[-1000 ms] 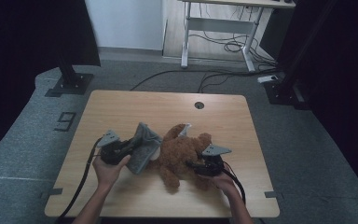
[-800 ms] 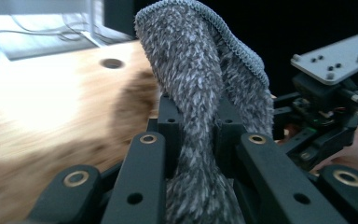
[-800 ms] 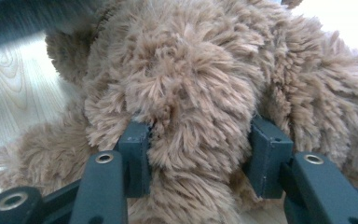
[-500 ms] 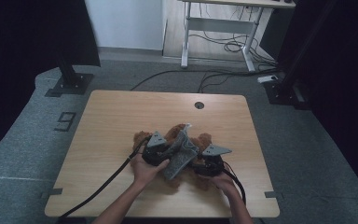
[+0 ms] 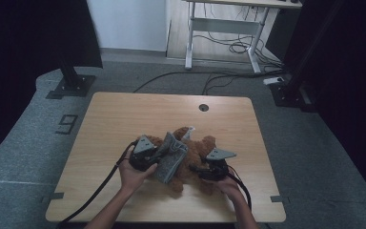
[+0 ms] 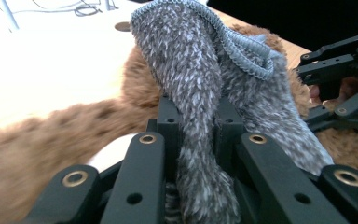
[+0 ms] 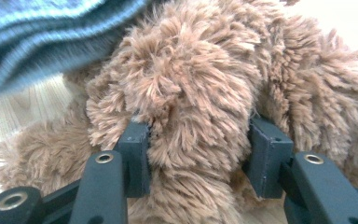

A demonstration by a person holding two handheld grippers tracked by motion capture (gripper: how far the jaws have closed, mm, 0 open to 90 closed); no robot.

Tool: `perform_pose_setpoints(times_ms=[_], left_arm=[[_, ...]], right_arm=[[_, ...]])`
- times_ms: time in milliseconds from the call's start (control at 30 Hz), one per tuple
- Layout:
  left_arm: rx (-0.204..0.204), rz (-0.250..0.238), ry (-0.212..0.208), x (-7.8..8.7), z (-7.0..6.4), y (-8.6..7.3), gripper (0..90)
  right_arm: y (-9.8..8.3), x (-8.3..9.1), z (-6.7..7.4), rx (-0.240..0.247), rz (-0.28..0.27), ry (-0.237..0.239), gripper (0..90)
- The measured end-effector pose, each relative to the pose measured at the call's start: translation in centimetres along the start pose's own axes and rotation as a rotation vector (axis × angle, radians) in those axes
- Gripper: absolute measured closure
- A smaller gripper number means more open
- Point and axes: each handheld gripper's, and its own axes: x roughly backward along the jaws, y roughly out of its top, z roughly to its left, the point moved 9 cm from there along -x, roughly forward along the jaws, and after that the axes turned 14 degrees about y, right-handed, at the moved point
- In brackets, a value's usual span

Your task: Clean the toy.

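From the high view, a brown plush teddy bear (image 5: pixel 195 160) lies on the light wooden worktop (image 5: pixel 124 119), toward the person's edge and a little right of the middle. A grey knitted woollen garment (image 5: pixel 171 157) hangs draped over the bear's left part, touching its fur. The left gripper (image 5: pixel 147 156), in the person's left hand (image 5: pixel 132 175), sits at the garment's left edge. The right gripper (image 5: pixel 213 168), in the right hand (image 5: pixel 228 183), rests against the bear's right side. A black cable (image 5: pixel 100 191) trails from the left gripper toward the near edge of the worktop. A small round hole (image 5: pixel 203 107) sits in the worktop well beyond the bear.

In the left gripper view, the left gripper (image 6: pixel 196 126) has its jaws pressed close together, pinching a fold of the grey garment (image 6: pixel 205 70) between them. The cloth rises from the jaws and spreads over the brown bear (image 6: pixel 51 140), which lies beneath and to either side. The ribbed hem of the garment curls at the top. The other gripper (image 6: pixel 340 88) shows at the right edge, against the bear's fur.

In the right gripper view, the right gripper (image 7: pixel 198 154) has its jaws partly spread and clamped on a thick tuft of the bear (image 7: pixel 191 84), the fur bulging between and over both jaws. The grey garment (image 7: pixel 42 32) crosses the upper left corner, blurred, above the bear. A strip of worktop (image 7: pixel 23 107) shows at the left.
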Motion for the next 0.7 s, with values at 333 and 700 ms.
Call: perform_pose_setpoints(times_ms=[333, 700], left_arm=[[0.128, 0.021, 0.098, 2.0, 6.9, -2.5, 77.1], [0.243, 0.044, 0.099, 2.3, 9.8, -5.2, 77.3]], right_arm=[[-0.1, 0.1, -0.1, -0.013, -0.009, 0.005, 49.7], [-0.1, 0.1, -0.1, -0.014, -0.012, 0.003, 49.8]])
